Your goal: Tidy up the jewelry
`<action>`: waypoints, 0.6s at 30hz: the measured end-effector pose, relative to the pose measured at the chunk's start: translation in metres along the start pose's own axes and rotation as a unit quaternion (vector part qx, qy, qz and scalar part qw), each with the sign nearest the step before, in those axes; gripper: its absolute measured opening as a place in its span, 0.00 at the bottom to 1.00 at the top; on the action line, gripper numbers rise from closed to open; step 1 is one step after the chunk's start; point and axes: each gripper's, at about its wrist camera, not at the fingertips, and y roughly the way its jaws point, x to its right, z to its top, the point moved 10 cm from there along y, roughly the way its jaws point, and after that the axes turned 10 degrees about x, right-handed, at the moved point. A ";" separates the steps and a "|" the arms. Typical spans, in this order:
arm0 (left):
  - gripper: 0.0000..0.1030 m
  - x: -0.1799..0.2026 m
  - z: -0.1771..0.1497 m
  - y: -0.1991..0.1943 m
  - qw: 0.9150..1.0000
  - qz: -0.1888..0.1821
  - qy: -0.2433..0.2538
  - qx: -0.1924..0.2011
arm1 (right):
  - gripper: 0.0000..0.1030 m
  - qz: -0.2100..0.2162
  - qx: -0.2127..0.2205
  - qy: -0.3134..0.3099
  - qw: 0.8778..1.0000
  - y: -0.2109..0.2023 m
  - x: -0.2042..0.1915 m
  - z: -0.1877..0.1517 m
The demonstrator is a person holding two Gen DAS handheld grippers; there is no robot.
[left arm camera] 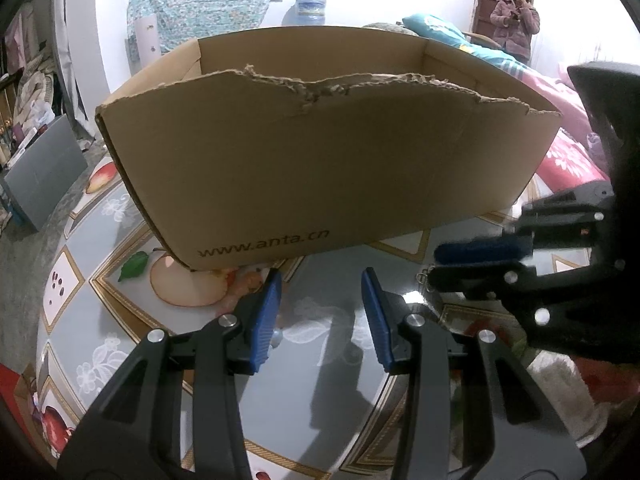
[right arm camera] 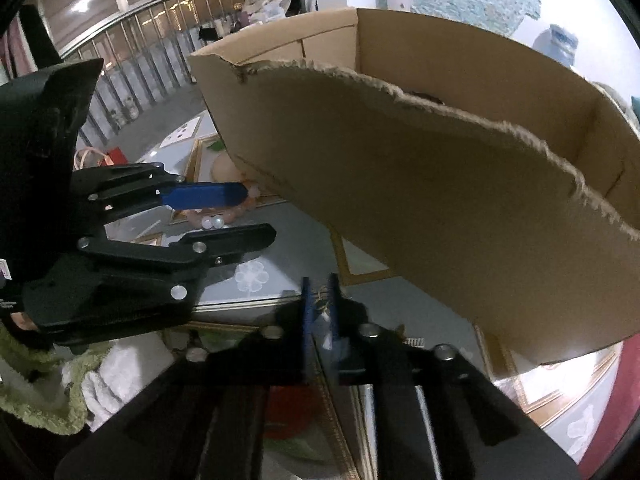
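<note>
The left gripper [left arm camera: 322, 316] is hovering over the glass-topped bench [left arm camera: 304, 380], its blue fingers [left arm camera: 266, 316] spread wide with nothing between them. The right gripper [right arm camera: 320, 312] is sitting just beside it, fingers nearly pressed together and pinching a small metal jewelry piece [right arm camera: 322, 300] (its exact kind is too blurred to tell). A pink bead bracelet [right arm camera: 224, 216] with two white pearls is lying on the bench near the foot of the cardboard box [left arm camera: 320, 152], partly behind the left gripper's fingers. The box, torn along its near rim, is standing open just beyond both grippers.
</note>
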 end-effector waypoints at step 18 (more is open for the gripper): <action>0.39 -0.006 -0.002 -0.003 1.000 -0.002 -0.018 0.010 | 0.19 -0.007 -0.091 -0.038 0.995 0.024 -0.004 -0.002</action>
